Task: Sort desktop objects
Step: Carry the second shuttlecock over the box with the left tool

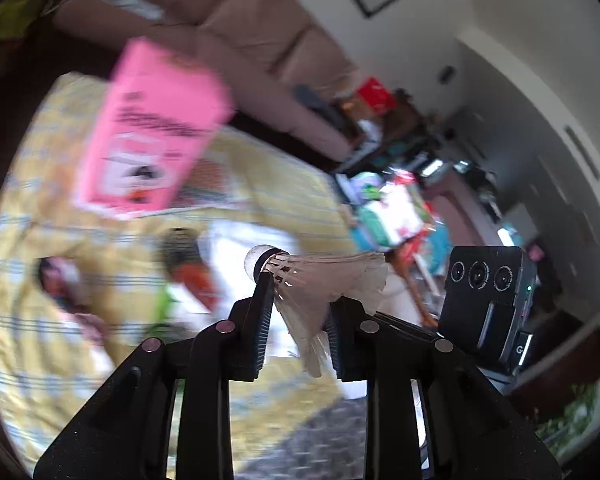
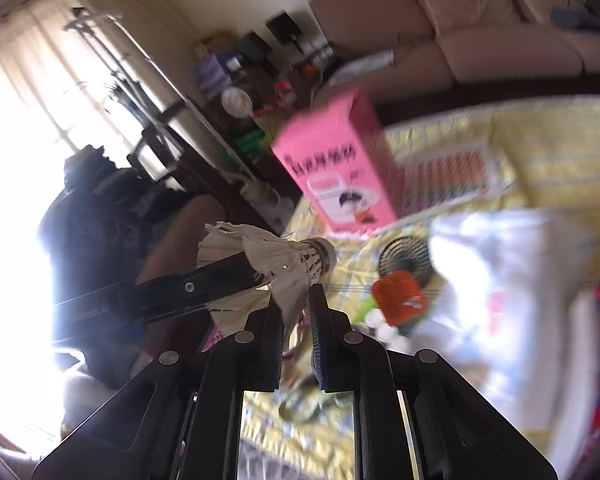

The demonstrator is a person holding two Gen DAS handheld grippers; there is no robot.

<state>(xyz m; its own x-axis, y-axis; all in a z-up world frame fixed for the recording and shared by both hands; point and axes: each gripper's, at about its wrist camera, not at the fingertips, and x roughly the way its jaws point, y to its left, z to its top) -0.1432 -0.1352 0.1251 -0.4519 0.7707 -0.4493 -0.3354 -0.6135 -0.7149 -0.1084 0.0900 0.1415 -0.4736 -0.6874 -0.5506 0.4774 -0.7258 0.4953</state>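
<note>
- While both grippers meet in the air, we hold one white shuttlecock (image 1: pixel 320 280) above the yellow cloth (image 1: pixel 40 344): the left gripper (image 1: pixel 296 320) has its fingers closed on the feathers, and the right gripper (image 2: pixel 296 308) is clenched on the same feather skirt.
- We judge the step as a handover or carrying of the shuttlecock; next, one gripper must release so the other can bring it to its place.
- Beyond the shuttlecock stands a pink box (image 2: pixel 340 164); its printed writing is too blurred to read.
- Near the shuttlecock, on the cloth, lie an orange object (image 2: pixel 400 300), a black coil (image 2: pixel 404 254) and a white bag (image 2: pixel 508 280).
</note>
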